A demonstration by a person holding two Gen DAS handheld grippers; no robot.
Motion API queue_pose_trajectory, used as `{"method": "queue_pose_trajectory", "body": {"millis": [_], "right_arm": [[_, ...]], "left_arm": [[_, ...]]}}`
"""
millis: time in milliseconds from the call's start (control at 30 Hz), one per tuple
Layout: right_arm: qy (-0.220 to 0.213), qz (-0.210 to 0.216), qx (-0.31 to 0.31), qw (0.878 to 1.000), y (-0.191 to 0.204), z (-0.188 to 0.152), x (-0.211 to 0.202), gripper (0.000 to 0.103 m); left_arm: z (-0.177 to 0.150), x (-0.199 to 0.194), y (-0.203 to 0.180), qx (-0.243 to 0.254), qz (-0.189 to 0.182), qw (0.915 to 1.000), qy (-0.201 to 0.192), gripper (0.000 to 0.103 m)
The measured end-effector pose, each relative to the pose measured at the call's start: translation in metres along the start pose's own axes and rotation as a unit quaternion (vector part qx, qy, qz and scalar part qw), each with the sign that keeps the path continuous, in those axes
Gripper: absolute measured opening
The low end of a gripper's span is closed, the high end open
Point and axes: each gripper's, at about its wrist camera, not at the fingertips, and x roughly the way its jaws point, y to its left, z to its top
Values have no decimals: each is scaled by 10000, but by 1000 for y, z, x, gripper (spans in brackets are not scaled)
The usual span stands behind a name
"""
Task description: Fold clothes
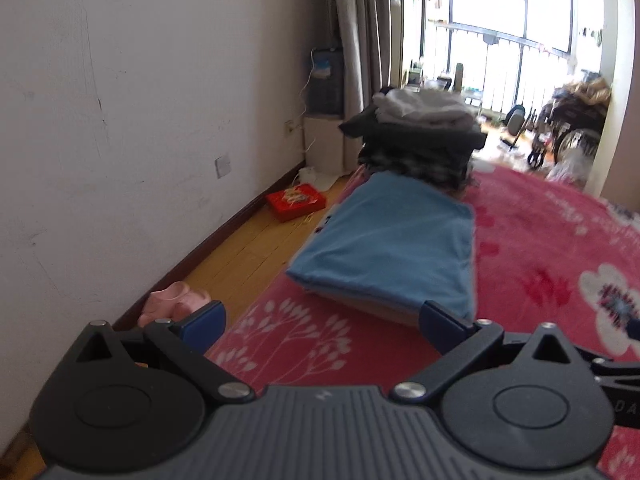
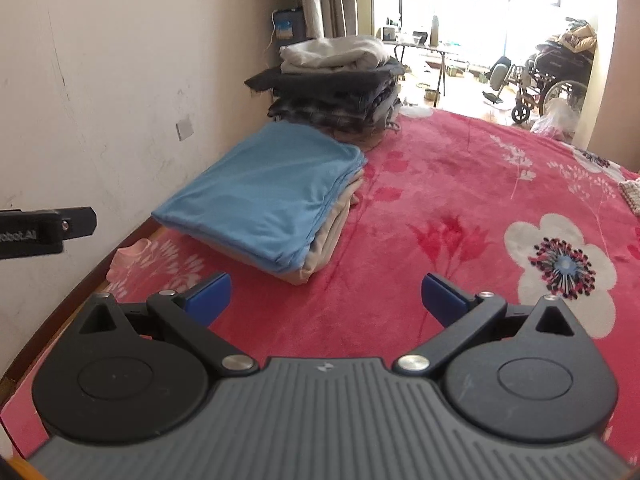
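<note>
Nearest in both wrist views are the grippers. The left gripper (image 1: 322, 322), black with blue finger pads, has its fingers spread wide apart and holds nothing. The right gripper (image 2: 326, 298) is the same, spread and empty, hovering over a pink-red plush blanket with white flower print (image 2: 460, 184) that covers the bed.

Just beyond the fingers, near the bed's left edge, lies a folded light-blue garment (image 2: 264, 196), flat on a folded beige cloth (image 2: 324, 244) whose edges show beneath it. In the left view the blue garment (image 1: 388, 248) sits just past the right finger pad.

Behind it, touching or nearly touching its far edge, stands a tall stack of folded dark and plaid clothes (image 2: 336, 96) topped by a pale grey bundle (image 2: 332, 54).

Only the left view shows the wooden floor (image 1: 248, 256) beside the bed, with pink slippers (image 1: 172, 304) near the wall and a red box (image 1: 296, 202) farther along. Only the right view shows a black part of the left gripper at its left edge, and a wheelchair (image 2: 552, 80) by the bright window in the distance.
</note>
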Motion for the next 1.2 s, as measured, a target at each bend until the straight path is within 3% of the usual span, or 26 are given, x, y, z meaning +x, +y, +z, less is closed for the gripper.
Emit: {"method": "queue_pose_trajectory", "body": {"millis": [167, 567, 1200], "right_arm": [[154, 8, 35, 9999, 5, -3, 4, 102], [463, 25, 76, 9989, 12, -9, 13, 102], [508, 101, 3, 9987, 22, -7, 13, 102]], "left_arm": [[-5, -1, 1, 118, 131, 9998, -61, 103], [-7, -1, -1, 128, -38, 9999, -29, 103], [-7, 0, -1, 120, -158, 9998, 4, 103]]}}
